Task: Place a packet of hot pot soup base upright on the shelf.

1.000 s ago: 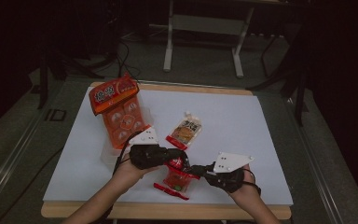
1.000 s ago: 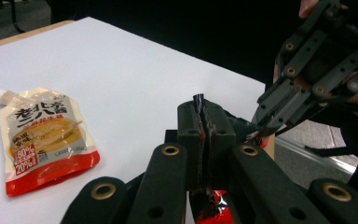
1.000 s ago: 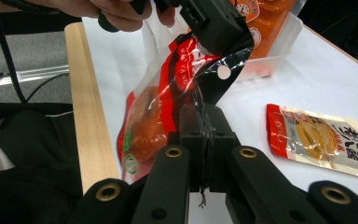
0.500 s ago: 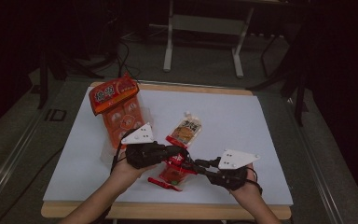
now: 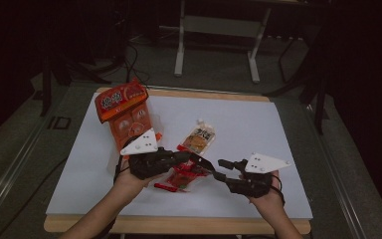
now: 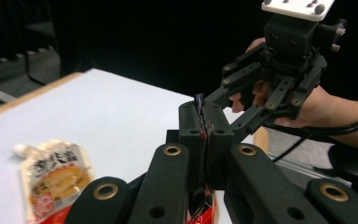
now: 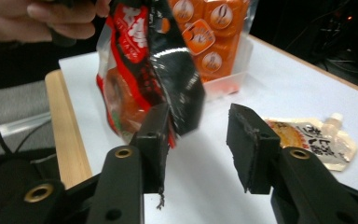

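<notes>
Since the earlier frame the right gripper [image 5: 224,163] has drawn off to the right of the red packet [image 5: 184,178], and the left gripper [image 5: 199,160] has lifted that packet's top edge a little; the left gripper's jaws are pressed together on the packet's dark top seam [image 6: 199,105], pinching it, with the packet hanging below; the right gripper [image 7: 198,140] stands spread, its left jaw just beside the packet [image 7: 149,65] and nothing between the jaws; in the left gripper view the right gripper [image 6: 223,100] sits close behind the seam; a spouted pouch [image 5: 199,138] lies flat on the white mat [image 5: 278,134] beyond the grippers; an orange snack bag [image 5: 127,112] stands at the mat's far left.
</notes>
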